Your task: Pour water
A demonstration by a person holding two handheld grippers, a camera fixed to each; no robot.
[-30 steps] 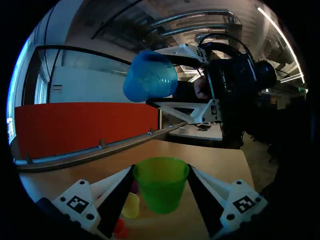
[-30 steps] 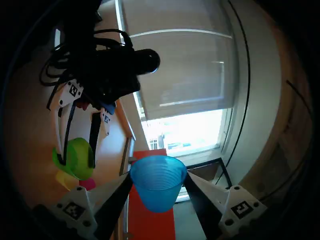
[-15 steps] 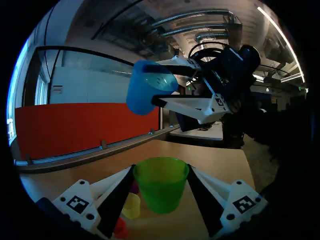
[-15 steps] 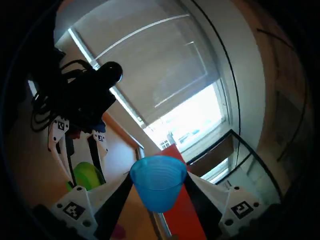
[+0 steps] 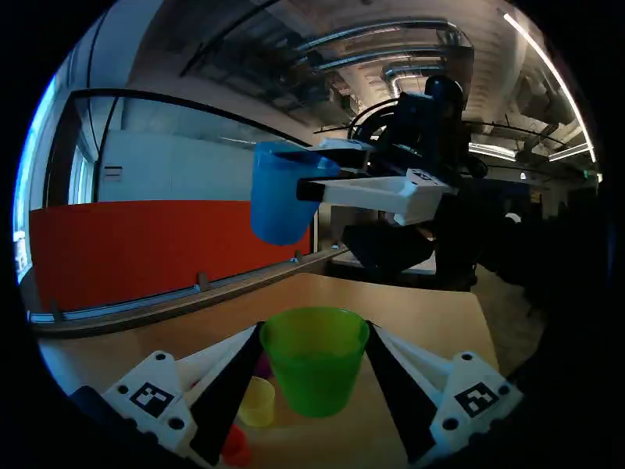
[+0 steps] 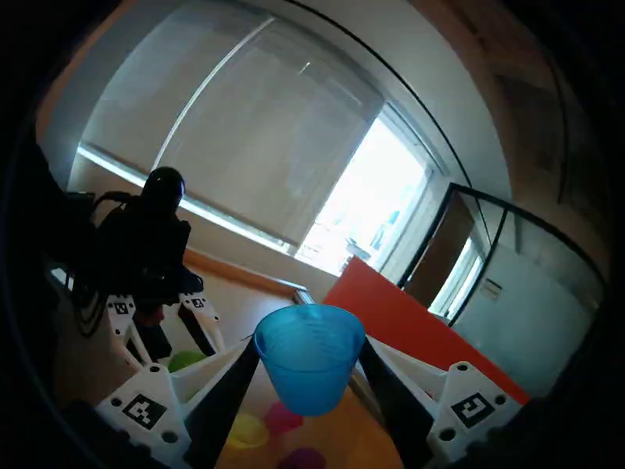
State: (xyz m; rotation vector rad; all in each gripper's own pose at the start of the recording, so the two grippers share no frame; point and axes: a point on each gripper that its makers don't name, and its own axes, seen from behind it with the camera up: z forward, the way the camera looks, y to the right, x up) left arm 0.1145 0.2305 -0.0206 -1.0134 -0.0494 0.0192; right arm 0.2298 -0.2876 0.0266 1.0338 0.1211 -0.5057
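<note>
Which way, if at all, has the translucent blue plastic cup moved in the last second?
Yes. In the left gripper view the translucent blue plastic cup has swung from tipped to upright and sunk lower against the orange partition panel.

A yellow cup (image 5: pixel 256 400) and a red cup (image 5: pixel 233 447) stand on the worktop (image 5: pixel 422 313). An orange partition (image 5: pixel 156 242) runs along one worktop edge. A bright window (image 6: pixel 367 195) lies beyond the worktop; ceiling pipes (image 5: pixel 375 31) run above it.
</note>
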